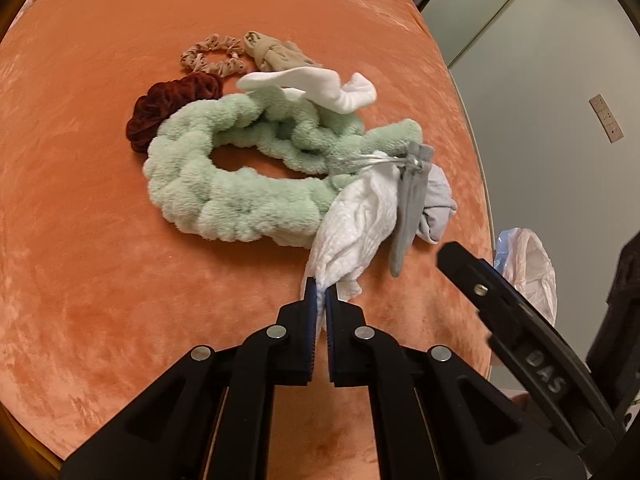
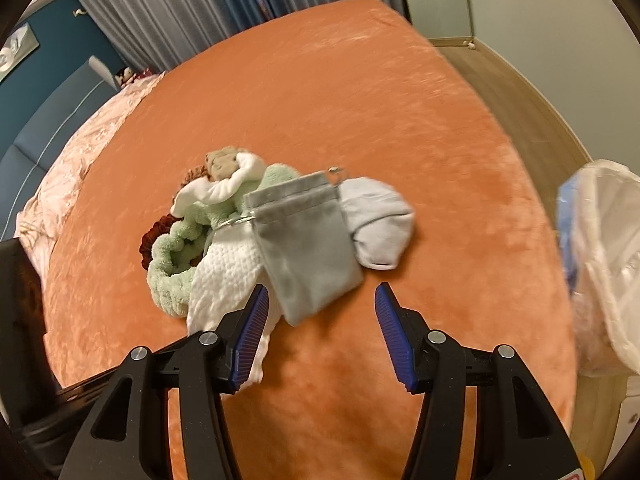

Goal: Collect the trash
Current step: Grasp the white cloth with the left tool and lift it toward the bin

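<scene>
A crumpled white paper towel (image 1: 356, 224) lies on the orange bed cover (image 1: 100, 240); my left gripper (image 1: 319, 286) is shut on its near end. It also shows in the right wrist view (image 2: 224, 280). My right gripper (image 2: 320, 300) is open and empty, just in front of a grey drawstring pouch (image 2: 308, 248) that lies over the towel. The right gripper also shows in the left wrist view (image 1: 500, 300), to the right of the pile. A white plastic trash bag (image 2: 600, 264) hangs at the bed's right edge; it also shows in the left wrist view (image 1: 528, 268).
A pile sits on the bed: mint plush headband (image 1: 240, 184), dark red scrunchie (image 1: 168, 108), beige scrunchie (image 1: 212, 56), beige rolled cloth (image 1: 276, 54), white sock (image 1: 320, 86), light grey sock (image 2: 380, 224). Pink bedding (image 2: 80, 156) and grey curtains (image 2: 168, 8) are beyond.
</scene>
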### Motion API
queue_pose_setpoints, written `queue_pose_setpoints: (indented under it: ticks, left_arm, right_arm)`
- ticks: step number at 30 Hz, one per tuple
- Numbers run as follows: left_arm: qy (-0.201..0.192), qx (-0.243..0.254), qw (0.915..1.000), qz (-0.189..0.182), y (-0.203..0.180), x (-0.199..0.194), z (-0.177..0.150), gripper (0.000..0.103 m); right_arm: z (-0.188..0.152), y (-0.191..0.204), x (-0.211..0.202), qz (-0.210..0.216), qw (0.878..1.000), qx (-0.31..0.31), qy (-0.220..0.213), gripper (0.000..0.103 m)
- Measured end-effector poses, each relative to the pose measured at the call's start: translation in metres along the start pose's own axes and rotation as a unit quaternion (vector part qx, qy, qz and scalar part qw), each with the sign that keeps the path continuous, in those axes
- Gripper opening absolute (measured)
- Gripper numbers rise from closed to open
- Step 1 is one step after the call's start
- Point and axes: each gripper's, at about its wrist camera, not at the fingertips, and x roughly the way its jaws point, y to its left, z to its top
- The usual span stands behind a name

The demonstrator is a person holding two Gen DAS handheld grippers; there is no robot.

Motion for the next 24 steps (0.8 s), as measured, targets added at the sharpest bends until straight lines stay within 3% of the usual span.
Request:
queue_pose_setpoints:
  ticks: [8, 10, 12, 14, 24]
  left_arm:
    - [0.002, -0.007, 1.0000, 0.002, 0.007, 0.000, 0.004, 0.004]
    - [0.003, -0.005, 1.0000, 0.000, 0.006, 0.000, 0.005, 0.004]
    - [0.002, 0.000, 1.0000, 0.000, 0.003, -0.001, 0.005, 0.004]
    - [-0.001, 0.010, 0.9999, 0.000, -0.003, -0.004, 0.004, 0.004]
    - [-0.030, 0.051, 0.9980, -0.021, -0.054, -0.033, 0.000, 0.004]
  right_arm:
    - [-0.001, 0.013, 0.040, -0.002, 0.999, -0.010, 0.032, 0.052]
    - [-0.001, 0.013, 0.046, -0.004, 0.999, -0.011, 0.038, 0.039]
    - [0.000, 0.010, 0.049, -0.002, 0.999, -0.006, 0.045, 0.015]
    - [0.000, 0.006, 0.045, 0.001, 0.999, 0.001, 0.044, 0.004]
    - [0.008, -0.018, -0.023, 0.017, 0.999, 0.028, -0.023, 0.003]
